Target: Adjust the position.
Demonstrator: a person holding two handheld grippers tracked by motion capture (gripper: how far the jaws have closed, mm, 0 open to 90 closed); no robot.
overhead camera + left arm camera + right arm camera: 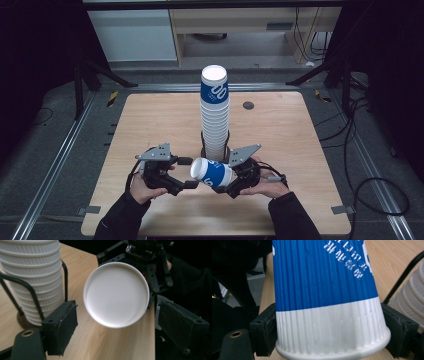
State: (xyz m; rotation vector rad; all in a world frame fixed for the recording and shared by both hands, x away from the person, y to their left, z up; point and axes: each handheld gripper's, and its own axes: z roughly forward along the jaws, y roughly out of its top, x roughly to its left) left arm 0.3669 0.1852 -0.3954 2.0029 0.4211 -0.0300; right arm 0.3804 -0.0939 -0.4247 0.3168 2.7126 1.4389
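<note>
The right tool (226,187) was closed on the blue and white paper cup (212,173), its two black pads pressed on the white ribbed band near the rim, one on each side. The cup lay almost level above the near part of the counter (280,135), with its white bottom turned toward the left tool (187,173). That tool stood wide open; its pads (61,325) were on either side of the cup's bottom but apart from it, so they held nothing.

The cup therefore hung from one grip only, and this grip sat close to the rim, far from the bottom. I judged that the thin paper wall could buckle or become oval if the pads pressed harder, and then the cup would not nest well. If they pressed less, the ribbed surface could slide and the cup might tip down or drop on the counter.

Behind the tools stood the tall stack of cups (215,112) in its black wire holder (204,145), just beside the held cup. A careless swing of either tool could touch this stack, and because it was high and narrow, it might lean or fall.
</note>
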